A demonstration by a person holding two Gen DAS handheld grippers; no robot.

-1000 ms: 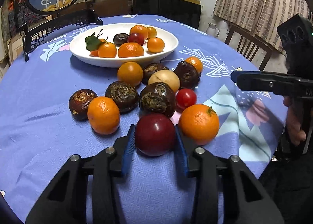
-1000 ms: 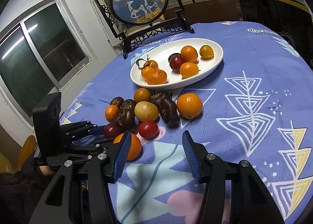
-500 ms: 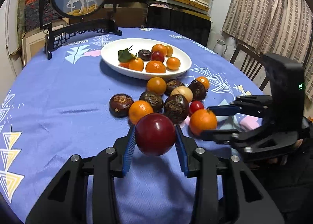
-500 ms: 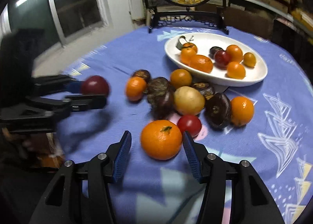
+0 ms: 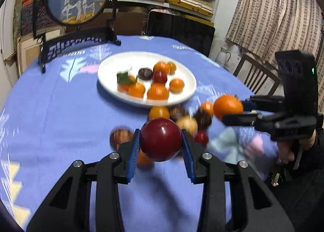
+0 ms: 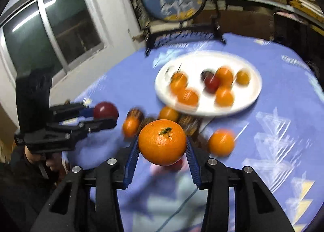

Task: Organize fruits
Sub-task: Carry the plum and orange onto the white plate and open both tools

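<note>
Your left gripper (image 5: 161, 142) clamps a dark red plum (image 5: 161, 139) at its widest girth, lifted off the tablecloth (image 5: 50, 114). Your right gripper (image 6: 162, 146) likewise grips a mandarin (image 6: 162, 142). Both are carried short of the white plate (image 5: 109, 69). Expect smooth, rounded, bruisable skins: maintain moderate pressure across the equator.

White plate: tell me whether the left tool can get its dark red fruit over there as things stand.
Probably yes. The left tool holds the dark red fruit above the loose fruit, and the white plate lies straight ahead with bare space on its near-left side.
</note>
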